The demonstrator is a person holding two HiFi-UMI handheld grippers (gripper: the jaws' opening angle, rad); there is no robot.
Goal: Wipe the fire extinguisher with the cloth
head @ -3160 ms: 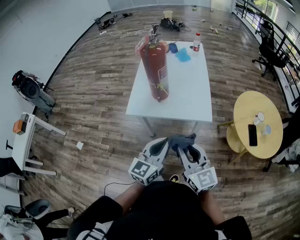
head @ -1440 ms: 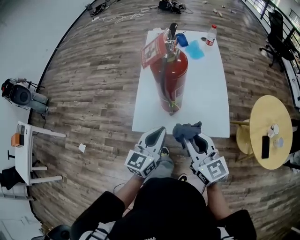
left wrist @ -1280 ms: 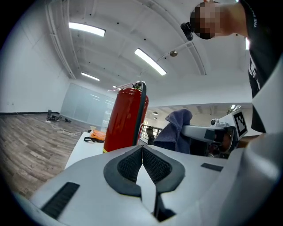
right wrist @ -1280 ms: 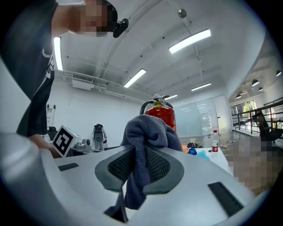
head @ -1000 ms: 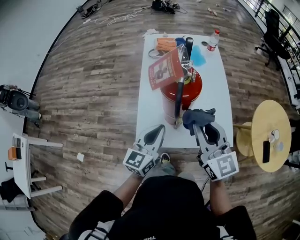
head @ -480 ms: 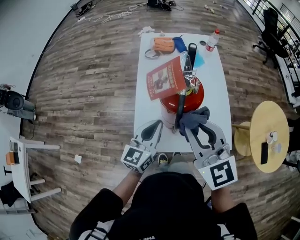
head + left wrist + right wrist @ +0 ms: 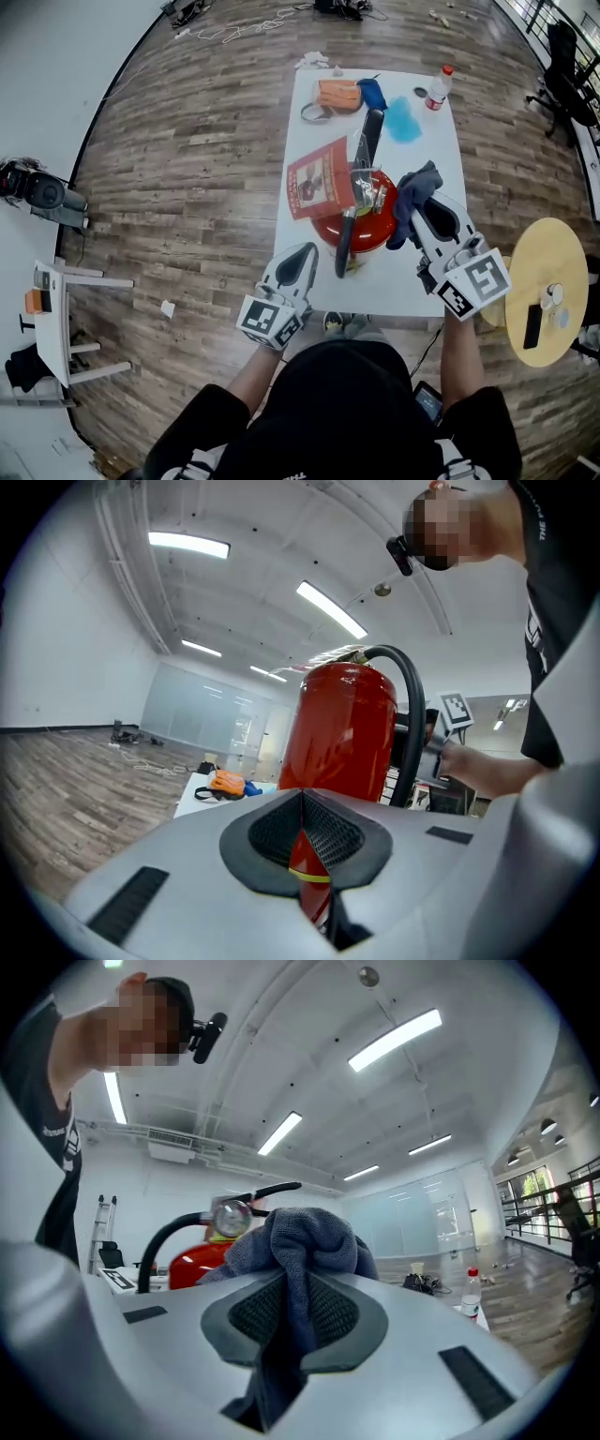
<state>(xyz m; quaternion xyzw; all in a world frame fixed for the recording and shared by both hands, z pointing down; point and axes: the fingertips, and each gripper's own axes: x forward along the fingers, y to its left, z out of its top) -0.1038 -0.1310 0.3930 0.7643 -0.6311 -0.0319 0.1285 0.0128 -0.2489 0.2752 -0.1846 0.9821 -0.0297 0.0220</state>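
Note:
The red fire extinguisher (image 7: 364,223) stands upright on the white table (image 7: 417,272), with a black hose (image 7: 345,240) and a paper tag (image 7: 321,178). My right gripper (image 7: 413,208) is shut on a grey-blue cloth (image 7: 418,187) and sits just right of the extinguisher's top. In the right gripper view the cloth (image 7: 302,1237) bunches over the jaws, with the gauge (image 7: 231,1213) and red body (image 7: 200,1258) close behind on the left. My left gripper (image 7: 301,257) is shut and empty, at the table's near edge left of the cylinder (image 7: 342,731).
An orange bag (image 7: 337,94), a blue cloth (image 7: 404,120) and a bottle (image 7: 438,86) lie at the table's far end. A round yellow table (image 7: 546,246) stands to the right, and a small white desk (image 7: 52,319) to the left on the wood floor.
The person has walked up to the table. My right gripper carried the cloth up and rightward beside the extinguisher's top. The left gripper edged forward to the table edge.

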